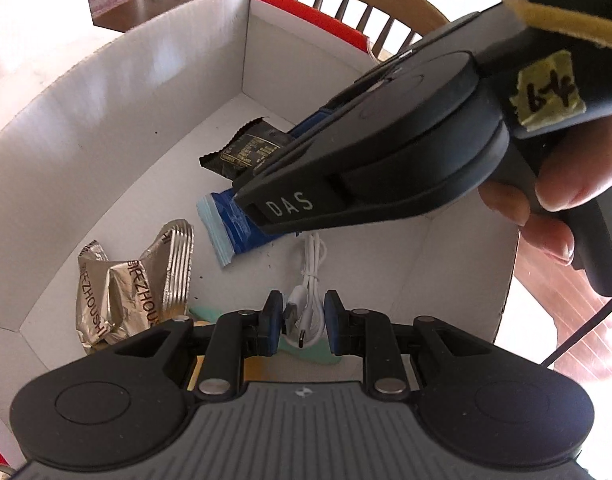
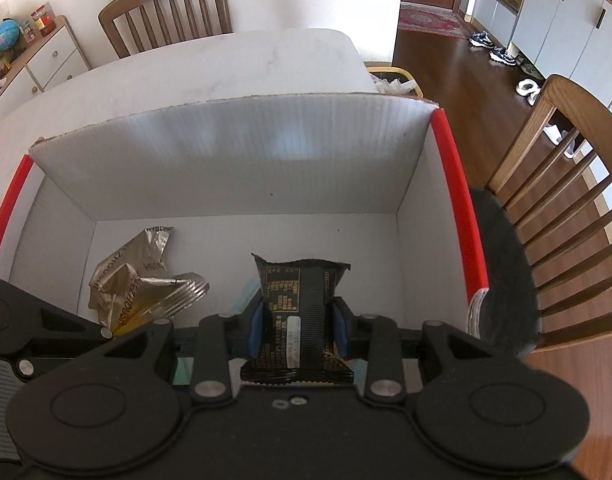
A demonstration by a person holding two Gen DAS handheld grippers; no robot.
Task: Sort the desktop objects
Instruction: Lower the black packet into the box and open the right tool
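Observation:
A white cardboard box [image 1: 118, 128] with red rims fills both views. In the left wrist view my left gripper [image 1: 302, 314] is shut on a coiled white USB cable [image 1: 311, 276], which hangs over the box floor. My right gripper [image 2: 298, 314] is shut on a black snack packet [image 2: 298, 284] with gold print and holds it low inside the box [image 2: 226, 160]. Seen from the left wrist, the right gripper [image 1: 262, 188] reaches in from the upper right, with the black packet [image 1: 246, 148] sticking out beyond it. A blue packet [image 1: 230, 228] lies on the floor underneath.
A crumpled silver-gold wrapper [image 1: 134, 292] [image 2: 146, 284] lies in the box's left part. A teal object [image 1: 306, 354] shows under my left fingers. The box stands on a white table [image 2: 210, 68], with wooden chairs [image 2: 553, 184] beside and behind it. A hand [image 1: 561, 200] grips the right tool.

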